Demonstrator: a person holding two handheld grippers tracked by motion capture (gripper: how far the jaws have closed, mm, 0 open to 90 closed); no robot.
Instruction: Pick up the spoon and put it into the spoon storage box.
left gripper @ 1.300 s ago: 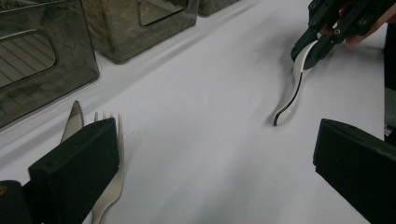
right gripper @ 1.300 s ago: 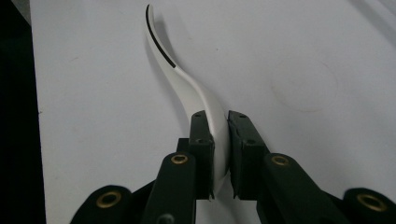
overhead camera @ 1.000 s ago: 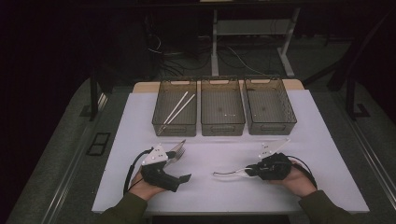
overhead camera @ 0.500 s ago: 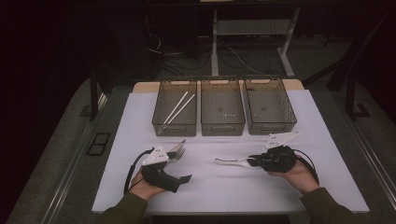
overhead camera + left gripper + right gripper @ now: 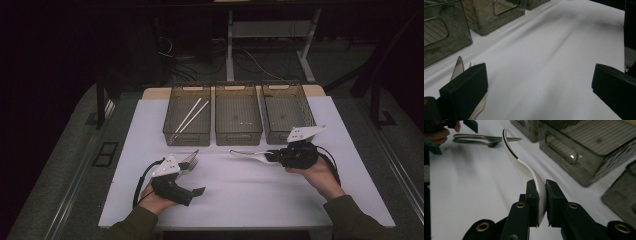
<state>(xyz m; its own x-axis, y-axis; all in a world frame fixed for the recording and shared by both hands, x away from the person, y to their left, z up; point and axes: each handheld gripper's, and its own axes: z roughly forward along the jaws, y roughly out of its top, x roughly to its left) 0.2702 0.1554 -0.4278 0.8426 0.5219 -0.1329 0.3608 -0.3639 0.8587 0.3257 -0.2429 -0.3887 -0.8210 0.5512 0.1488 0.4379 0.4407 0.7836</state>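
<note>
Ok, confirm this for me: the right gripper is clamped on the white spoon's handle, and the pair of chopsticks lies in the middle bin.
Not quite. The right gripper does clamp the white spoon by its handle, as the right gripper view shows. But the chopsticks lie in the left bin, not the middle bin; the high view shows it.

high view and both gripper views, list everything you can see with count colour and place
bins: three, smoky clear, in a row at the table's far side
chopsticks: two, white, in the left bin
spoon: one, white, clamped in the right tool
knife and fork: one each, silver, side by side by the left tool
table: one, white top
left tool: black, jaws open, resting on the table
right tool: black, shut on the spoon
</note>
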